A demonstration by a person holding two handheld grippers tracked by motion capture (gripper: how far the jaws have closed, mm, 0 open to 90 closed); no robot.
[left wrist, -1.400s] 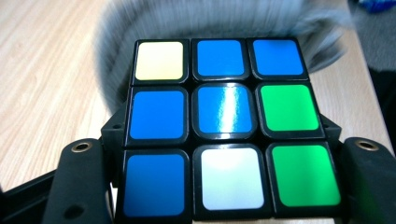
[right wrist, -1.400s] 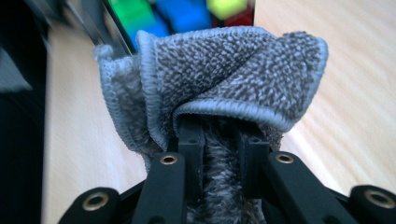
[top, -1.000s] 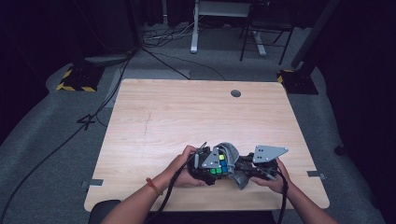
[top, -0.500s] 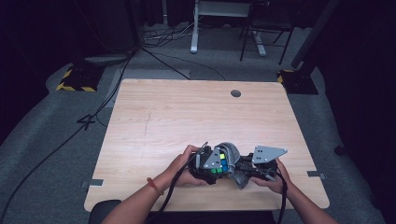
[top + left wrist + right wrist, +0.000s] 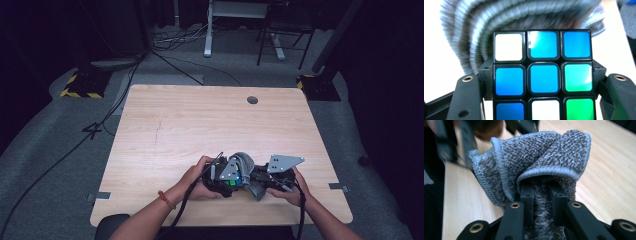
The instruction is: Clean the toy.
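A colour-tiled puzzle cube [image 5: 544, 80] with blue, white and green tiles sits between the jaws of my left gripper [image 5: 544, 86], which is shut on its sides. From above, the cube [image 5: 231, 181] and left gripper [image 5: 234, 180] are near the table's front edge. My right gripper [image 5: 543, 192] is shut on a bunched grey microfibre cloth [image 5: 536, 160]. In the high view the right gripper [image 5: 253, 182] faces the left one, and the cloth [image 5: 245, 162] lies over and against the cube. In the left gripper view the cloth [image 5: 499, 22] arches blurred behind the cube.
The light wooden table [image 5: 200, 125] has a round cable hole [image 5: 252, 100] near its far edge. Both of the person's forearms come in over the front edge. Cables and desk legs stand on the grey floor beyond the table.
The right gripper has shifted the cloth slightly against the cube. The left hand and the cube have kept still.
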